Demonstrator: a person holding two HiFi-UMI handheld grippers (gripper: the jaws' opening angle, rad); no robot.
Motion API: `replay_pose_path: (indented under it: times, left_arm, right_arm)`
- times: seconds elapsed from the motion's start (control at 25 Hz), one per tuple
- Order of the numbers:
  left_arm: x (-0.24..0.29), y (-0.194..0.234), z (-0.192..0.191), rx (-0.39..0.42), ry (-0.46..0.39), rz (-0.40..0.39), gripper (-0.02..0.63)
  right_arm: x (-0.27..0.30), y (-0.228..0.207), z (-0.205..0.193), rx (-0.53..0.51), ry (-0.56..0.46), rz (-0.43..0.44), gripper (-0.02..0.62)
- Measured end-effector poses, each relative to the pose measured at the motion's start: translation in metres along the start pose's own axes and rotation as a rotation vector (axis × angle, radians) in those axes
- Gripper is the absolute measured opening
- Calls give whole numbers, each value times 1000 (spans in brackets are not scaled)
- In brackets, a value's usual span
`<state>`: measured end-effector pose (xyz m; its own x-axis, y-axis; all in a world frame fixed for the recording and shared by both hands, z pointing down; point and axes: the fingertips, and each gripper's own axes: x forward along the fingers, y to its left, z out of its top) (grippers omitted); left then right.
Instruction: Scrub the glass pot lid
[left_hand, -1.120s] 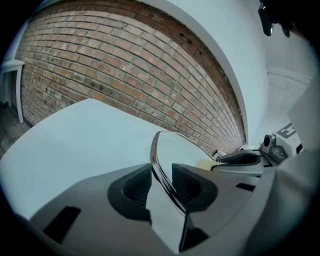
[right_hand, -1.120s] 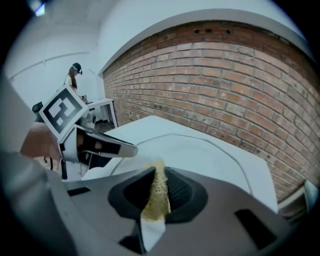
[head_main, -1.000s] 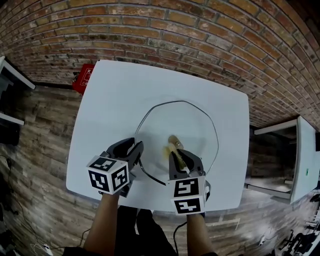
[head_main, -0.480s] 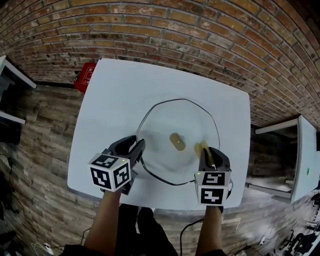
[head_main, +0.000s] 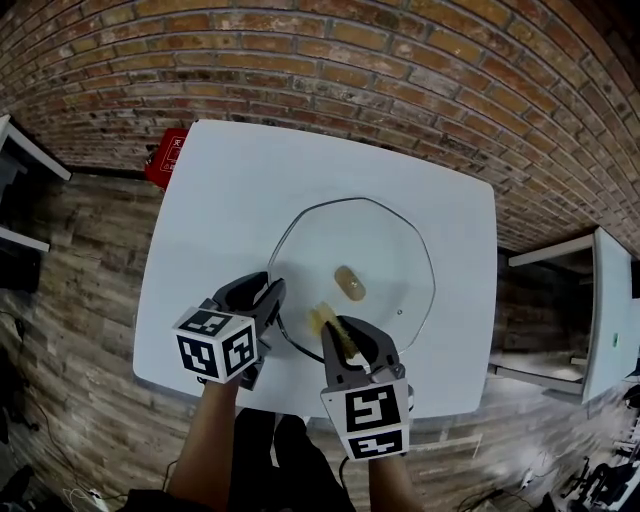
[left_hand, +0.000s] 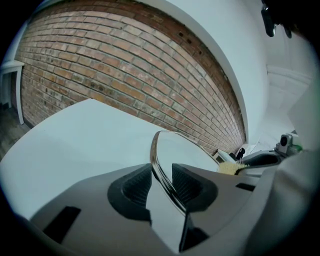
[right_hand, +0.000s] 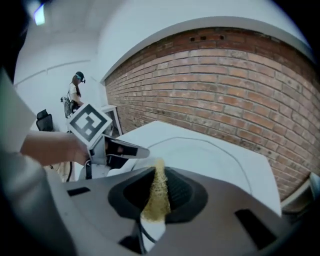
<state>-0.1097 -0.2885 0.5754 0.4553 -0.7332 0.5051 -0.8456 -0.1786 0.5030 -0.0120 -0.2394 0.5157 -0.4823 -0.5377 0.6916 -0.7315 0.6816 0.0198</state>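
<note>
- Glass pot lid (head_main: 375, 245): clear, round, thin metal rim, pale knob (head_main: 349, 283) at its centre. It sits on the white table (head_main: 225, 190), toward my side.
- My left tongs (head_main: 272, 298) pinch the lid's near-left rim. The rim runs edge-on between the ribbed dark pads (left_hand: 187, 184).
- My right tongs (head_main: 343, 335) are closed on a coarse yellow scrub pad (right_hand: 156, 197). Its tip is at the lid's near edge.
- Whether the pad touches the glass: cannot tell.
- Brick wall (head_main: 400, 60) beyond the table.
</note>
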Motion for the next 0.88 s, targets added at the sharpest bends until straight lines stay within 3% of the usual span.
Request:
replay_pose_path:
  times: [0.2,0.64,0.88]
  left_arm:
    - [0,0,0,-1,-1,0,132]
    - [1,-2,0,-3,-1,-2,132]
    - [0,-1,0,2,-2,-6,132]
  right_arm:
    - [8,2,-24,-27,78,-5,58]
    - [-16,-80,-62,-49,198,-242,58]
    - [-24,-102,-66,-20,188,-314,58]
